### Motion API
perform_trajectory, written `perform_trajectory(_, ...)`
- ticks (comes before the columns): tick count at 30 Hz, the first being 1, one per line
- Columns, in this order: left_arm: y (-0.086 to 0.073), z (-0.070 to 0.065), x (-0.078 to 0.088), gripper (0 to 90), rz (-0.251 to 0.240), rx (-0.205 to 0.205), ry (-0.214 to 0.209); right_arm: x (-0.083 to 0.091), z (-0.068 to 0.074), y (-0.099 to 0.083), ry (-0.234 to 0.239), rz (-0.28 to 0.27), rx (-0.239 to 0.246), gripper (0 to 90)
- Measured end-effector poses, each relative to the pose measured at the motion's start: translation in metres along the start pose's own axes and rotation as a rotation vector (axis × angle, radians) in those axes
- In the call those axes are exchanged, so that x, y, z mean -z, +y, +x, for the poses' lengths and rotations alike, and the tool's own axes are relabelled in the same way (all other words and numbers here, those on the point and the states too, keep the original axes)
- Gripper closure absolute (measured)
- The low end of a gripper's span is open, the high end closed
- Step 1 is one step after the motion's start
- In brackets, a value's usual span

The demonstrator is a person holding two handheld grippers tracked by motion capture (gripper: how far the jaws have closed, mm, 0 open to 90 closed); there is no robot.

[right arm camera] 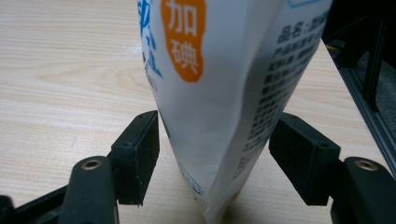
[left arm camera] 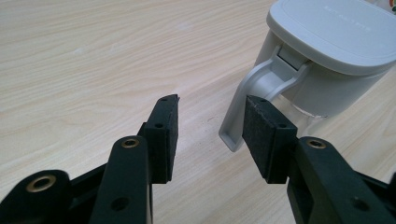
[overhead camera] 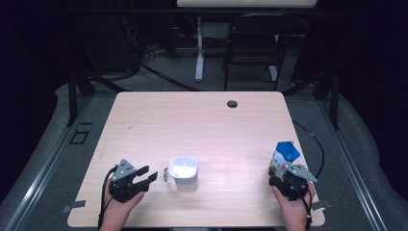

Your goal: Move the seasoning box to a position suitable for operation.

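A white lidded container (overhead camera: 183,169) with a side handle (left arm camera: 261,88) stands near the table's front, left of centre. My left gripper (overhead camera: 149,174) lies just left of it and points at the handle. In the left gripper view the left gripper (left arm camera: 211,102) is open, its right pad (left arm camera: 266,140) close beside the handle, with nothing between the pads. At the front right stands a white and blue bag (overhead camera: 285,154) with orange print (right arm camera: 219,70). My right gripper (overhead camera: 281,169) reaches around its lower part. The right gripper (right arm camera: 215,126) has the bag between its pads, with slim gaps on both sides.
The light wooden table (overhead camera: 202,125) has a cable hole (overhead camera: 232,103) near its far edge. The bag stands close to the table's right edge, beside a dark metal rail (right arm camera: 369,107). A black chair (overhead camera: 252,43) and a white desk leg (overhead camera: 199,48) stand beyond the table.
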State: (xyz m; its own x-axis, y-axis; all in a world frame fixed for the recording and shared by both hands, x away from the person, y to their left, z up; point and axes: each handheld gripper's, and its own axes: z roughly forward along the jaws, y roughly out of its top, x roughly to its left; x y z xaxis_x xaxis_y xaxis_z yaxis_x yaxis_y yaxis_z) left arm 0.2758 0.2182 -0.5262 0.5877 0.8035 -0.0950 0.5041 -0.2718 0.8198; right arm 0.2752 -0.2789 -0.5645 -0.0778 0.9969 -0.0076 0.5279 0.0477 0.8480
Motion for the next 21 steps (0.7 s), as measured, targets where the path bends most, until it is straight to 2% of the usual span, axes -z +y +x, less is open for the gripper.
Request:
perform_trajectory(7,0.0008,0.0017,0.0006,58.8,0.004,0.005,-0.016,-0.005,-0.0003,-0.0006,-0.008,-0.005,0.001,33.3)
perform_trajectory(16,0.0007,-0.0001,-0.0011,58.9,0.004,0.005,-0.013,-0.0096,0.002,-0.0009,-0.016,-0.031,0.004,33.3)
perform_trajectory(21,0.0016,0.0,0.0005,59.1,0.0,0.008,-0.012,-0.0095,0.0001,-0.0008,-0.015,-0.031,0.004,37.5)
